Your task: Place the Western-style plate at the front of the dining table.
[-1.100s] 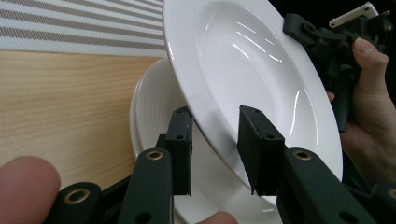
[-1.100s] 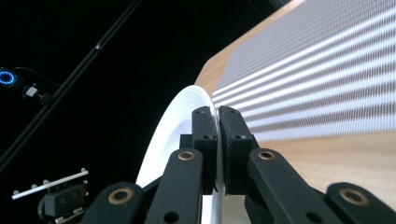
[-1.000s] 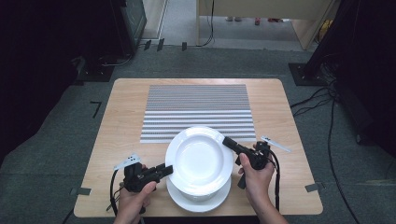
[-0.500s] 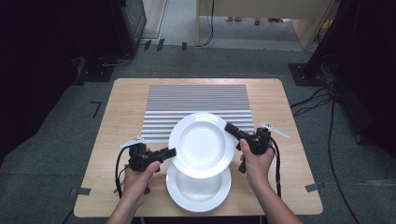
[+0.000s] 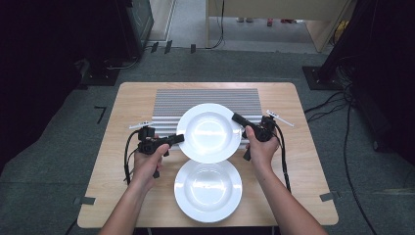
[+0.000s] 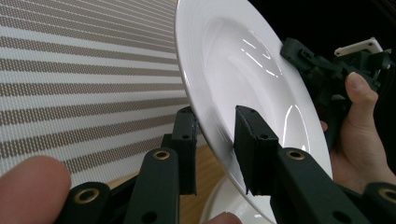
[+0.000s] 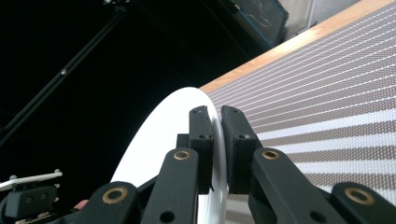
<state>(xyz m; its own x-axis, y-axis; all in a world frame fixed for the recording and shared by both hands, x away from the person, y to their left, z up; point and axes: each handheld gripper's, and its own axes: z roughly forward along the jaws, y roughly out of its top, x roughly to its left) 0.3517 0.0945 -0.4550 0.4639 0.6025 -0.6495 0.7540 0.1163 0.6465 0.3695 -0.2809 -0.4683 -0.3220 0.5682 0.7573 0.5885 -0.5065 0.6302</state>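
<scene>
A white plate (image 5: 209, 132) hangs above the table, carried by its rim from both sides. My left gripper (image 5: 179, 138) is shut on its left rim, and in the left gripper view the two jaws (image 6: 215, 140) clamp the edge of that plate (image 6: 243, 70). On the opposite rim my right gripper (image 5: 236, 118) is shut too, its jaws (image 7: 217, 116) pinching the thin edge of the plate (image 7: 159, 135). A second white plate (image 5: 208, 190) lies flat on the table close to the person, partly under the held one's near edge.
A striped grey-and-white mat (image 5: 205, 98) covers the far middle of the wooden table (image 5: 303, 161), beneath the far half of the held plate. Cables trail from both grippers. Dark equipment and floor cables surround the table.
Both hands have carried the upper plate away from the person, off the lower plate and towards the striped mat. The lower plate has stayed where it was.
</scene>
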